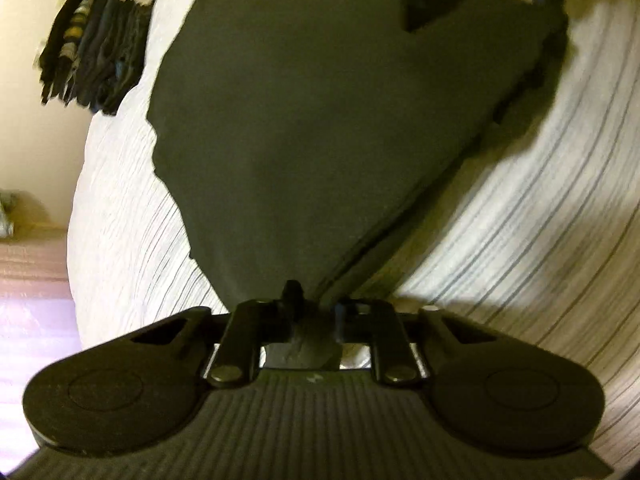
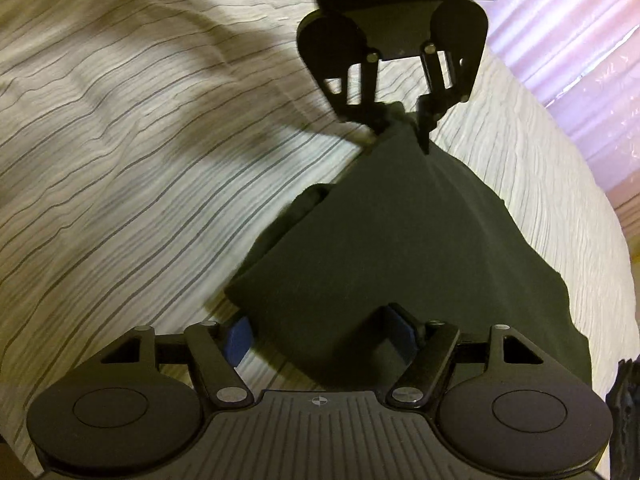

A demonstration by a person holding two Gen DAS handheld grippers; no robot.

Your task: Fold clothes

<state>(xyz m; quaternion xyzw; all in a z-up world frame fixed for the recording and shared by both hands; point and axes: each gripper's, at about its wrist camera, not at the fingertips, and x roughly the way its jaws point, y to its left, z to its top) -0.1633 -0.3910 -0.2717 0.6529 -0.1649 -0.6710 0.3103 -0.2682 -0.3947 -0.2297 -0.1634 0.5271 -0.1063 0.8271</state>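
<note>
A dark garment [image 1: 320, 120] lies on the striped white bedsheet [image 1: 520, 220], folded over on itself. My left gripper [image 1: 298, 300] is shut on one corner of the garment and lifts it slightly. It also shows in the right wrist view [image 2: 404, 128], pinching the far corner of the garment [image 2: 400, 248]. My right gripper [image 2: 320, 332] is open, its blue pads [image 2: 240, 340] spread either side of the garment's near corner, low over the sheet. In the left wrist view the right gripper [image 1: 420, 8] shows dimly at the garment's far end.
A stack of folded dark clothes [image 1: 96, 60] stands at the bed's far left edge. The bedsheet [image 2: 120, 140] is wrinkled to the left. A pink surface [image 2: 580, 60] lies beyond the bed's edge.
</note>
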